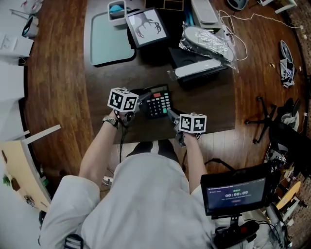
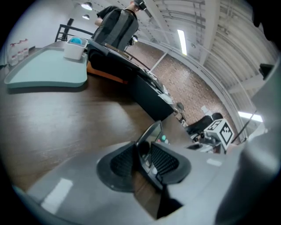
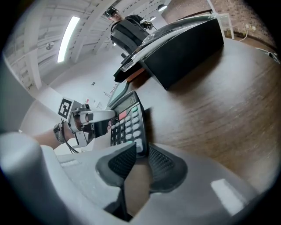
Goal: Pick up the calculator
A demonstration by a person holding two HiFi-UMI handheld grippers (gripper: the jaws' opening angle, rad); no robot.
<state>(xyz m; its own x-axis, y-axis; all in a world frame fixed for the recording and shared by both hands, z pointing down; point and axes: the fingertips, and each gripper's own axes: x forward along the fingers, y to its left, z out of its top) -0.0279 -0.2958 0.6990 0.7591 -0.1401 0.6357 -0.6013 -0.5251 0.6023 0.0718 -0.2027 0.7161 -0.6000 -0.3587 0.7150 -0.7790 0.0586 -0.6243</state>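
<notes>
A black calculator (image 1: 158, 102) with grey, red and green keys lies near the front of the dark desk (image 1: 209, 107). My left gripper (image 1: 141, 101) holds its left edge; in the left gripper view the calculator (image 2: 151, 138) stands edge-on between the ribbed pads (image 2: 164, 162) of my left gripper (image 2: 142, 160), which press on it. My right gripper (image 1: 171, 114) holds the near right corner; in the right gripper view the calculator (image 3: 127, 121) sits pinched between the pads of my right gripper (image 3: 141, 158). The left gripper (image 3: 94, 116) shows across the keypad.
Behind the calculator are a teal tray (image 1: 109, 39), a framed picture (image 1: 146, 26), a black box (image 1: 194, 61) and a foil-wrapped bundle (image 1: 206, 41). A white tub (image 1: 116, 10) stands on the tray's far edge. A chair base (image 1: 265, 119) and a monitor (image 1: 235, 192) are at the right.
</notes>
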